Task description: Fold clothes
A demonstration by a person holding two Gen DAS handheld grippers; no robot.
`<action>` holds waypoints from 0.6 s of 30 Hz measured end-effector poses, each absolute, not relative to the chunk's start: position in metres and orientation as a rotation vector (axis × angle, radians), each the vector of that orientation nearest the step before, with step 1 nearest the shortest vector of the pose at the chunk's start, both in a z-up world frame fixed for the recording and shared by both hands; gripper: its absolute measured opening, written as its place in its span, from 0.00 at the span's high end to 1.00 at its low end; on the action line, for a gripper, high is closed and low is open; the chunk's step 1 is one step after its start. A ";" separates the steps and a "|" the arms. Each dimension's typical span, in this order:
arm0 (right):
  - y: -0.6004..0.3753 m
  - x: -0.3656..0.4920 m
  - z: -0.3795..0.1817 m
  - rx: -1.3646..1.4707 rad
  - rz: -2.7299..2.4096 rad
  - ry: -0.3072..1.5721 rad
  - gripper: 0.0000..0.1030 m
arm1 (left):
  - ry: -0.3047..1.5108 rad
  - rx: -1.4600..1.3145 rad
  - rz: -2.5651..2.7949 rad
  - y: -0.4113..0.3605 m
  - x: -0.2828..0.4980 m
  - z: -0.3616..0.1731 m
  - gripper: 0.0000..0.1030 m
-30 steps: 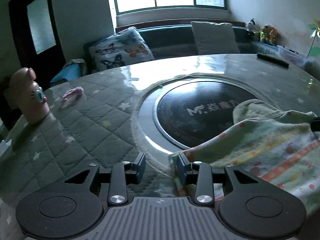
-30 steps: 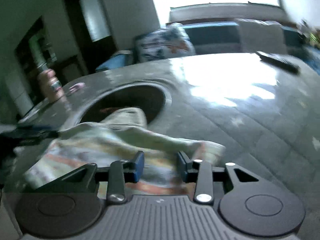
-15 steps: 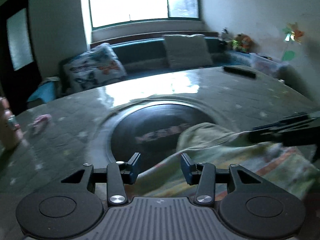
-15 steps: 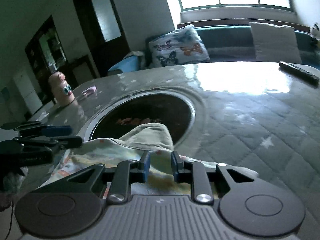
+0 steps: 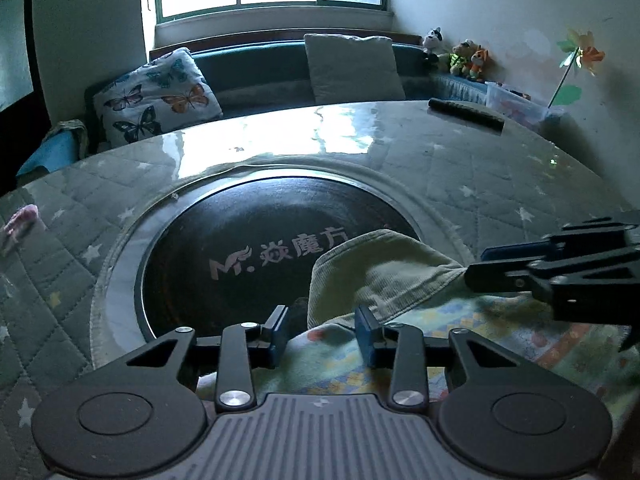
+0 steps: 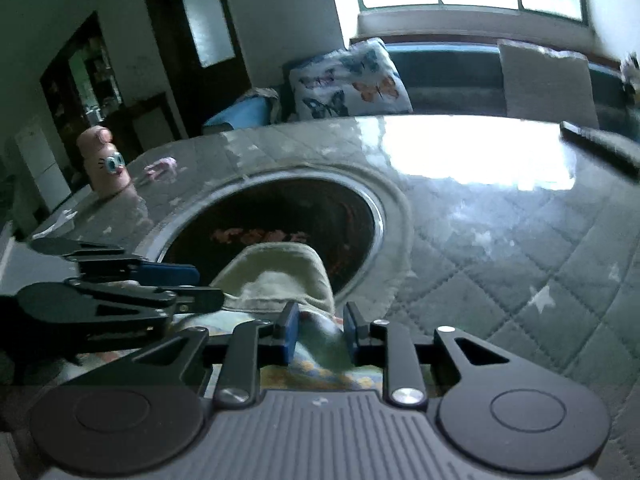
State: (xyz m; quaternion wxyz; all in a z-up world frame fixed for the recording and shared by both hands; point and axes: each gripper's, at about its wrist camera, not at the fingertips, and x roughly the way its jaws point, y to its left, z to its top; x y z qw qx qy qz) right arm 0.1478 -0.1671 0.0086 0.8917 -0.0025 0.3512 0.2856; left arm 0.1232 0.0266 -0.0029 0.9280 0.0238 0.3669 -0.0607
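Observation:
A small garment [image 5: 384,272], pale green ribbed cloth with a colourful print, lies on the near side of the round table, one end reaching onto the black hotplate [image 5: 240,232]. My left gripper [image 5: 320,320] sits over its near edge. Its jaws are closing with cloth between them, and a dark gap shows beside the left pad. My right gripper [image 6: 320,320] pinches a raised fold of the garment [image 6: 280,276], its jaws easing slightly open. Each gripper shows in the other's view: the right gripper [image 5: 476,268] on the right, the left gripper [image 6: 210,286] on the left.
The table [image 5: 480,168] has a quilted star cover under glass. A black remote [image 5: 464,114] lies at the far right. A pink figurine bottle [image 6: 106,164] and a small pink thing [image 6: 160,168] stand at the far left. A sofa with cushions [image 5: 156,96] runs behind.
The left gripper has slid right along the garment's edge, so cloth now lies between its jaws. The two grippers have come closer together. The right gripper's hold on the fold is unchanged.

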 end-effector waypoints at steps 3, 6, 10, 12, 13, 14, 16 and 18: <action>-0.161 0.132 0.018 -0.068 0.644 0.682 0.77 | 0.757 0.055 -0.125 0.026 0.123 -0.003 0.62; -0.148 0.116 0.020 -0.137 0.713 0.664 0.77 | 0.762 0.058 -0.124 0.025 0.123 -0.003 0.62; -0.130 0.098 0.016 -0.219 0.785 0.664 0.77 | 0.763 0.070 -0.123 0.024 0.123 -0.003 0.62; -0.123 0.086 0.014 -0.263 0.815 0.655 0.76 | 0.764 0.073 -0.122 0.024 0.123 -0.003 0.62; -0.121 0.079 0.013 -0.282 0.829 0.651 0.75 | 0.763 0.074 -0.121 0.024 0.123 -0.003 0.62; -0.118 0.072 0.012 -0.302 0.843 0.648 0.75 | 0.763 0.074 -0.120 0.024 0.123 -0.003 0.62; -0.114 0.057 0.011 -0.338 0.869 0.639 0.73 | 0.760 0.074 -0.116 0.024 0.123 -0.004 0.60; -0.109 0.041 0.008 -0.374 0.892 0.622 0.72 | 0.757 0.073 -0.112 0.023 0.122 -0.004 0.60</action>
